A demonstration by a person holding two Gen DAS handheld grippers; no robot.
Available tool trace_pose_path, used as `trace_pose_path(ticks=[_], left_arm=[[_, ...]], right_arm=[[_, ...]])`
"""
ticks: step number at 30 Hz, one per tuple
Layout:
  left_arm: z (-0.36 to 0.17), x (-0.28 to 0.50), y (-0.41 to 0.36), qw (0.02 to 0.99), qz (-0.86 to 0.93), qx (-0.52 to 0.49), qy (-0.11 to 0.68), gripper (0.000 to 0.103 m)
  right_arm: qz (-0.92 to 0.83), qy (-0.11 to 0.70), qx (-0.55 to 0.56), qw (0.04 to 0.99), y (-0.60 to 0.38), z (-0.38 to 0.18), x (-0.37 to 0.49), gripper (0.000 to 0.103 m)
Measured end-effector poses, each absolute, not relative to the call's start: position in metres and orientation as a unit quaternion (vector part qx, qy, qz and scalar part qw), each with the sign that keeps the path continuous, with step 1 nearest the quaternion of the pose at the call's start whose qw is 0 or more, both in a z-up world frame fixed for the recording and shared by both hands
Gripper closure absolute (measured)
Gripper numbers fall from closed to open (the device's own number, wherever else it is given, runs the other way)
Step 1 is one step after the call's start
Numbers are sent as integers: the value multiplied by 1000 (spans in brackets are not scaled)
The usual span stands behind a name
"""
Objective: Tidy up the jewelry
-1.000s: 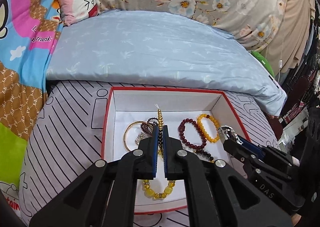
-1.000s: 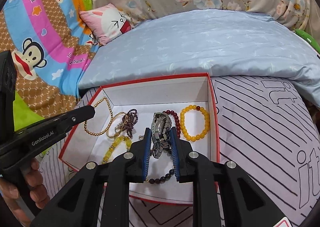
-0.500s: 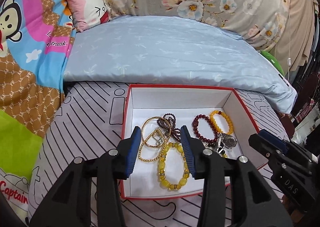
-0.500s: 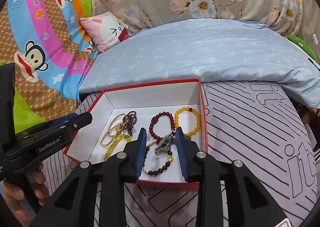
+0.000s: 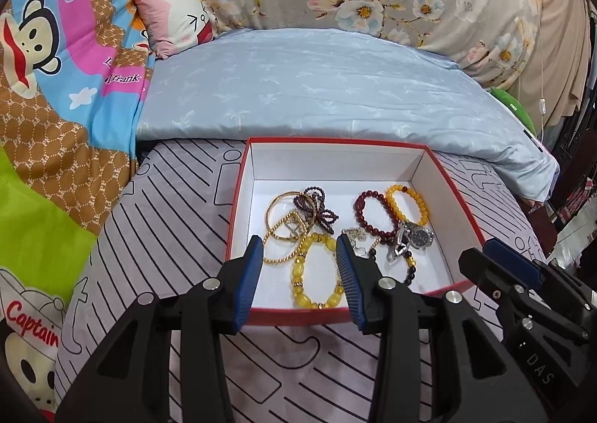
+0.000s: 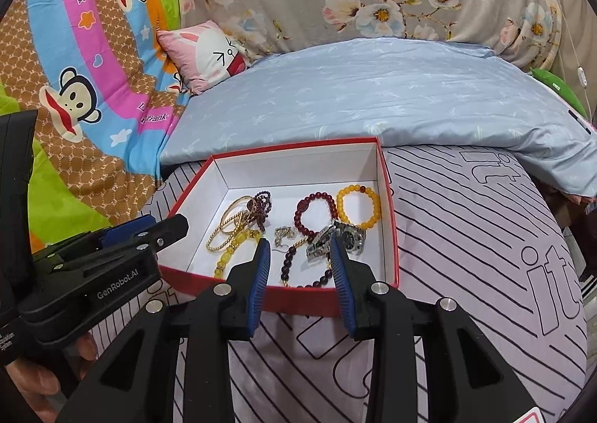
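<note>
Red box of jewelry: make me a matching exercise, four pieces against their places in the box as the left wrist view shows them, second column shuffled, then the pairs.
All lie in the red box.

Things:
1. silver watch
2. orange bead bracelet
3. gold bangle
4. big yellow bead bracelet

Places:
A. far left, beside the purple bead cluster
B. nearest the front wall, between the open left gripper's fingers as seen
C. far right, next to the dark red bracelet
D. right half, just nearer than the orange and dark red bracelets

Pairs: 1-D, 2-C, 3-A, 4-B
</note>
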State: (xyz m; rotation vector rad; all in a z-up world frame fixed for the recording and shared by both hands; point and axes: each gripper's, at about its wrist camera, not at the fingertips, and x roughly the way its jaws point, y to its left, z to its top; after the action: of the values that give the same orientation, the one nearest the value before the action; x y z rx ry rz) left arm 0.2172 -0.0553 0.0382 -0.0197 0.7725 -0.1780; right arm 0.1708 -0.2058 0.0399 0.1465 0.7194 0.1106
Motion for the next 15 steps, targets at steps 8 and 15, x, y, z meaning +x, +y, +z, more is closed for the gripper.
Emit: trace_pose_path(ticks=[8,15], left_arm=[[34,196,-62,921,-78,-5,381,64],[34,182,-64,921,-68,2,383,63]], right_arm=[[36,353,66,932,-197,38,150,49],[6,349,55,936,-196,40,134,43]])
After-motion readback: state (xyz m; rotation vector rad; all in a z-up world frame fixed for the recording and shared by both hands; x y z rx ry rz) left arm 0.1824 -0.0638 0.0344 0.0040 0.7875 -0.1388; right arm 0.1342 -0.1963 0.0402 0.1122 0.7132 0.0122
